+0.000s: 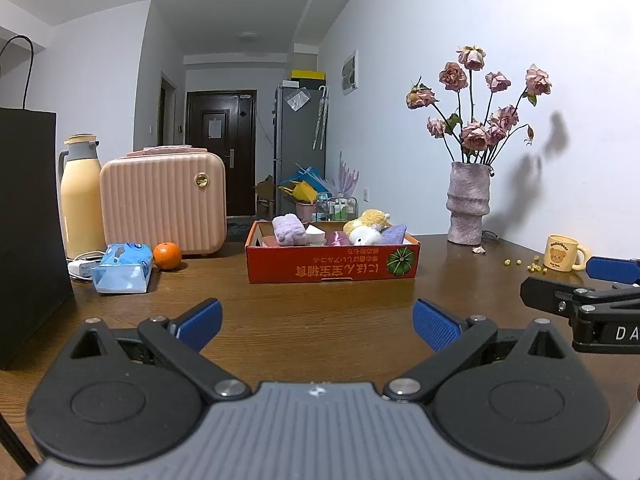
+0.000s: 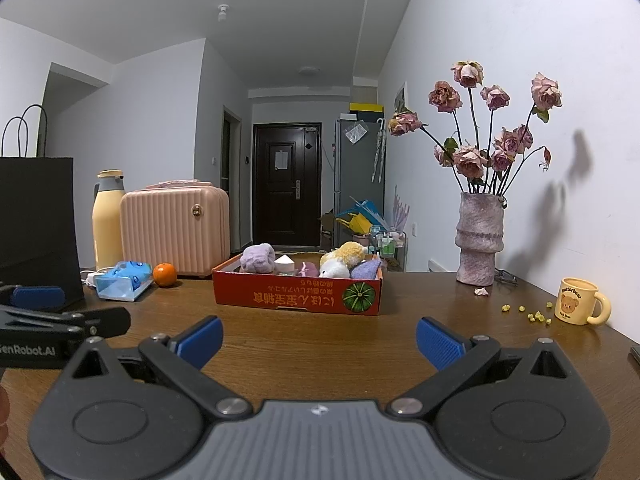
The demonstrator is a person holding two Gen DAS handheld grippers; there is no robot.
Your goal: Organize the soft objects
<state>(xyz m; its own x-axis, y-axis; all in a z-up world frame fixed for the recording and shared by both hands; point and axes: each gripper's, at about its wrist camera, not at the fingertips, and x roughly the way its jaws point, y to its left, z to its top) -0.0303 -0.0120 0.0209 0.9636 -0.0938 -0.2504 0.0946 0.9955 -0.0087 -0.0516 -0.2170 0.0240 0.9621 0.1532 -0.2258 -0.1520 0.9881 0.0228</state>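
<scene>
Nearest the lens, the left gripper hangs over the bare near part of the brown wooden table, its blue pads spread wide with nothing between them; the right gripper is likewise agape and empty, just beside it.

Along the far left of the table stands a black paper bag, cut off by the frame edge. Right of it come a yellow thermos jug, a pink ribbed case, a blue tissue pack lying on its side and an orange.

Mid-table sits the red cardboard box, and the soft toys are piled inside it: a lilac plush at left, a yellow and white one at right, a purple one by the right wall. What lies beneath them is hidden by the box's front wall.

Farther right are a pink vase of dried roses against the white wall, small yellow crumbs, and a bear mug.

Beyond the table a hallway leads to a dark door and a grey fridge; floor clutter there is too small to make out.
</scene>
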